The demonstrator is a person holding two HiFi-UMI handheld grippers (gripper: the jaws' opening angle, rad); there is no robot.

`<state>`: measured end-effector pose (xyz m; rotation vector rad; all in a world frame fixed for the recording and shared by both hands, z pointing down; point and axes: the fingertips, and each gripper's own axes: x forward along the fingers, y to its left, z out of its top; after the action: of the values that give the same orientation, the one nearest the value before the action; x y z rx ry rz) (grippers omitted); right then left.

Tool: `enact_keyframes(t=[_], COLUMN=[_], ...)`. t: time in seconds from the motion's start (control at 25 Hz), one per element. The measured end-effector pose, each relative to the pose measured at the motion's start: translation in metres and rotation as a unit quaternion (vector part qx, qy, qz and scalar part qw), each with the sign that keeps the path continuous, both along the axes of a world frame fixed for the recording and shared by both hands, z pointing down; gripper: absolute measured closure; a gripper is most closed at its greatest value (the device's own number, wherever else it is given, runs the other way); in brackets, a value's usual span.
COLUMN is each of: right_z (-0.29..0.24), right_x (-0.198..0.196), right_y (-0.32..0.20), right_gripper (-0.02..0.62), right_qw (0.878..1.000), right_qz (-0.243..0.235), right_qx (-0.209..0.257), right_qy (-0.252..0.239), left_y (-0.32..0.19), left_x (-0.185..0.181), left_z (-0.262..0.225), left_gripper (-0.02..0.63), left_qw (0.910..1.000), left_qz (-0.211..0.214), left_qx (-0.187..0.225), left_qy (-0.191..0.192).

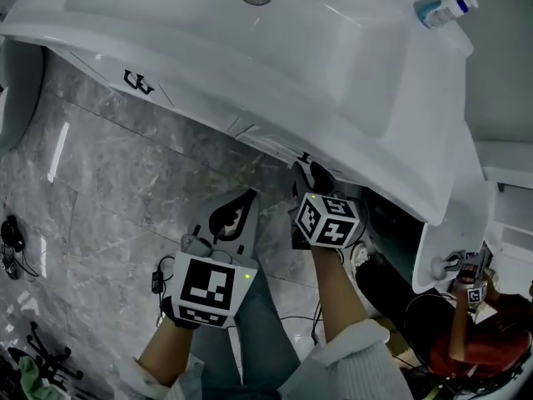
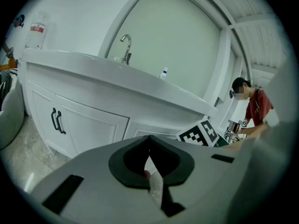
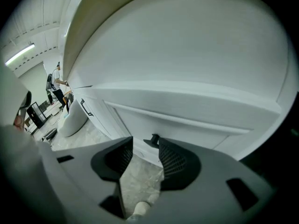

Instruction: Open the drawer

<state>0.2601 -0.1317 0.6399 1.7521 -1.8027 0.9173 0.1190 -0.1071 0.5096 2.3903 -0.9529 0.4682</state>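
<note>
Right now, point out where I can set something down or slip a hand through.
Free: the counter right of the basin, in front of the bottle; the marble floor between cabinet doors and cables. Crowded: under the counter's right end, around the right gripper and drawer handle.

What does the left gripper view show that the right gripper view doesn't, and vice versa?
Left only: the faucet, a bottle on the sink, and the left gripper, jaws together. Right only: the drawer handle, just beyond the jaws of the right gripper, apart and empty. Both: the white cabinet and its door handles.
</note>
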Motion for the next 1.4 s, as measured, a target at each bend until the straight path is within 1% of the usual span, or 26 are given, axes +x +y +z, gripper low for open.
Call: enact_keyframes(t=[0.24, 0.4, 0.52, 0.6, 0.68, 0.8, 0.88, 1.08, 1.16, 1.28, 1.4], right_z=[0.014, 0.023, 0.025, 0.026, 0.027, 0.028, 0.03, 0.035, 0.036, 0.037, 0.04], right_x=[0.001, 0.002, 0.003, 0.006, 0.01, 0.012, 0.012, 0.012, 0.012, 0.01, 0.007], right_y=[-0.008, -0.015, -0.019, -0.018, -0.017, -0.019, -0.019, -0.019, -0.02, -0.019, -0.018], right_gripper=[0.4, 0.4, 0.4, 0.405, 0.447, 0.446, 0.443, 0.453, 0.457, 0.465, 0.473], right_qw=[1.0, 0.999, 0.998, 0.998, 0.997, 0.996, 0.995, 0.995, 0.995, 0.997, 0.996], right_qz=[0.021, 0.032, 0.041, 0.052, 0.066, 0.087, 0.092, 0.082, 0.071, 0.033, -0.006], right_qx=[-0.02, -0.03, -0.039, -0.041, -0.04, -0.033, -0.037, -0.054, -0.057, -0.064, -0.077], right_qy=[0.008, 0.004, 0.011, 0.019, 0.021, -0.001, -0.005, 0.028, 0.032, 0.027, 0.036], left_y=[0.003, 0.002, 0.001, 0.0, 0.0, 0.0, -0.001, -0.004, -0.005, -0.009, -0.013], left_x=[-0.012, -0.02, -0.024, -0.025, -0.024, -0.024, -0.025, -0.026, -0.029, -0.037, -0.042], left_z=[0.001, 0.005, 0.009, 0.009, 0.01, 0.013, 0.015, 0.016, 0.018, 0.02, 0.02], left_gripper=[0.592, 0.592, 0.592, 0.592, 0.592, 0.592, 0.592, 0.592, 0.592, 0.592, 0.592], left_qw=[0.9999, 0.9998, 0.9997, 0.9996, 0.9996, 0.9996, 0.9995, 0.9994, 0.9993, 0.9986, 0.9979], left_qz=[-0.011, -0.019, -0.023, -0.024, -0.023, -0.023, -0.026, -0.029, -0.032, -0.047, -0.057], left_qx=[-0.003, -0.006, -0.01, -0.012, -0.013, -0.015, -0.018, -0.02, -0.02, -0.024, -0.028], left_qy=[0.002, 0.001, 0.0, 0.0, 0.001, 0.001, 0.001, 0.001, 0.0, 0.003, 0.008])
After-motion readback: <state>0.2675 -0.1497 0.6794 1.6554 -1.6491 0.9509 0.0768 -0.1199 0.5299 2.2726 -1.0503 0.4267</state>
